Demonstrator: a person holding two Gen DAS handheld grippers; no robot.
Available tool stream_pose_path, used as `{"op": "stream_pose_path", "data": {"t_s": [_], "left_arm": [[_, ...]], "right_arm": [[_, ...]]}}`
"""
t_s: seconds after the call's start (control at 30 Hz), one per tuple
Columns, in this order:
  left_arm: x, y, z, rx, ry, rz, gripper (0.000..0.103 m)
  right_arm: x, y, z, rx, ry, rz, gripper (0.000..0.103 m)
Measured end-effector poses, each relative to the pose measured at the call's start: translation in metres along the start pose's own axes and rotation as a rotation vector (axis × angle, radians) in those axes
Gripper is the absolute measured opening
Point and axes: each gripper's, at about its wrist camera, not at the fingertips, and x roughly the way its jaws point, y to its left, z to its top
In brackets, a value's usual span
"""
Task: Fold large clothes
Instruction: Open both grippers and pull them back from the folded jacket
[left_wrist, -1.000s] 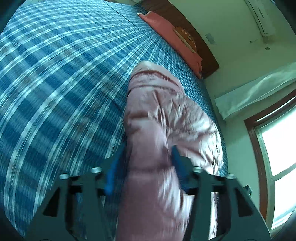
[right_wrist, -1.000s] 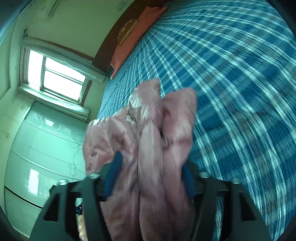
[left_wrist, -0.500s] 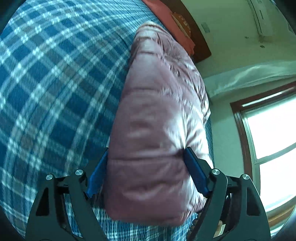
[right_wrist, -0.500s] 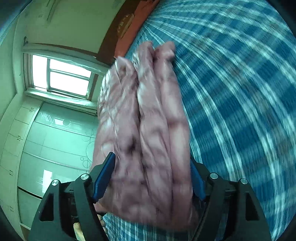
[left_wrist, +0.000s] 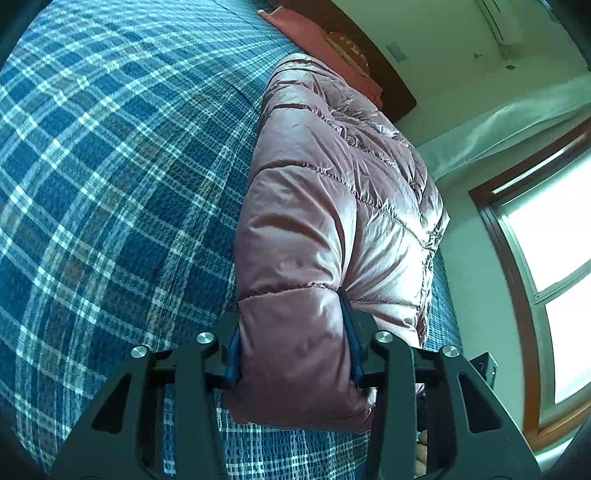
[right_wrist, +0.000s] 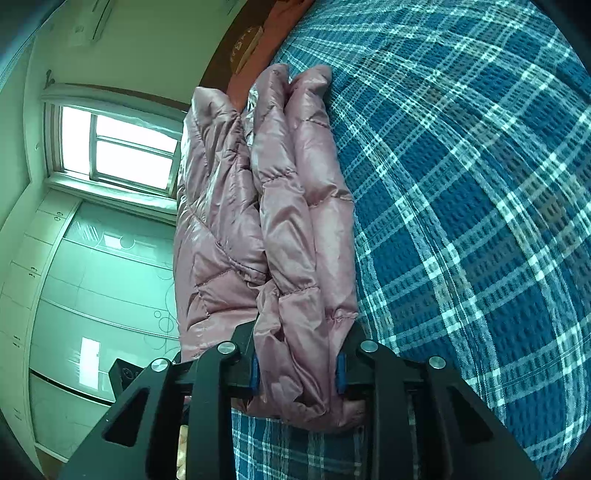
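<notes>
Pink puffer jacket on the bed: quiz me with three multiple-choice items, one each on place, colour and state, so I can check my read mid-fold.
1. The pink puffer jacket lies on: A) a wooden floor B) a plaid bedspread C) a chair
2. The bedspread is: A) blue and white B) solid red C) green
3. The jacket is: A) spread flat B) hanging up C) bunched in layers

B: plaid fabric surrounds it.
A: blue checks with white lines.
C: stacked folds sit between the right hand-held gripper pads; the left hand-held gripper holds another fold.
</notes>
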Motion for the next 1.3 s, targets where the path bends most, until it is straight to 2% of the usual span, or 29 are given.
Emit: {"op": "stream_pose_path", "data": {"t_s": [0.1,0.2,0.27,0.37,0.57,0.7,0.8,0.87,1.1,1.3], "left_arm": [[-0.007,-0.002,-0.001,-0.003,-0.014,0.039,0.056],[-0.02,-0.008,-0.003,0.015,-0.044,0.092,0.061],[-0.03,-0.012,-0.007,0.035,-0.064,0.143,0.067],[-0.041,-0.019,-0.01,0.065,-0.088,0.21,0.069],[-0.065,-0.042,-0.022,0.207,-0.157,0.408,0.072],[-0.08,-0.054,-0.03,0.268,-0.194,0.482,0.078],[-0.093,-0.063,-0.036,0.297,-0.227,0.511,0.084],[-0.104,-0.07,-0.04,0.317,-0.255,0.532,0.091],[-0.121,-0.095,-0.052,0.369,-0.292,0.604,0.096],[-0.138,-0.109,-0.061,0.403,-0.327,0.613,0.096]], "right_arm": [[-0.008,-0.002,-0.003,0.01,-0.007,0.008,0.035],[-0.021,-0.003,-0.006,-0.006,-0.021,-0.014,0.04],[-0.035,-0.002,-0.012,-0.016,-0.033,-0.041,0.046],[-0.052,0.002,-0.02,-0.053,-0.054,-0.105,0.05],[-0.086,0.037,-0.041,-0.214,-0.112,-0.327,0.058],[-0.097,0.061,-0.054,-0.307,-0.147,-0.424,0.062],[-0.105,0.081,-0.066,-0.371,-0.175,-0.478,0.064],[-0.11,0.095,-0.075,-0.418,-0.197,-0.5,0.068],[-0.108,0.133,-0.096,-0.534,-0.229,-0.548,0.069],[-0.111,0.154,-0.111,-0.597,-0.257,-0.559,0.074]]}}
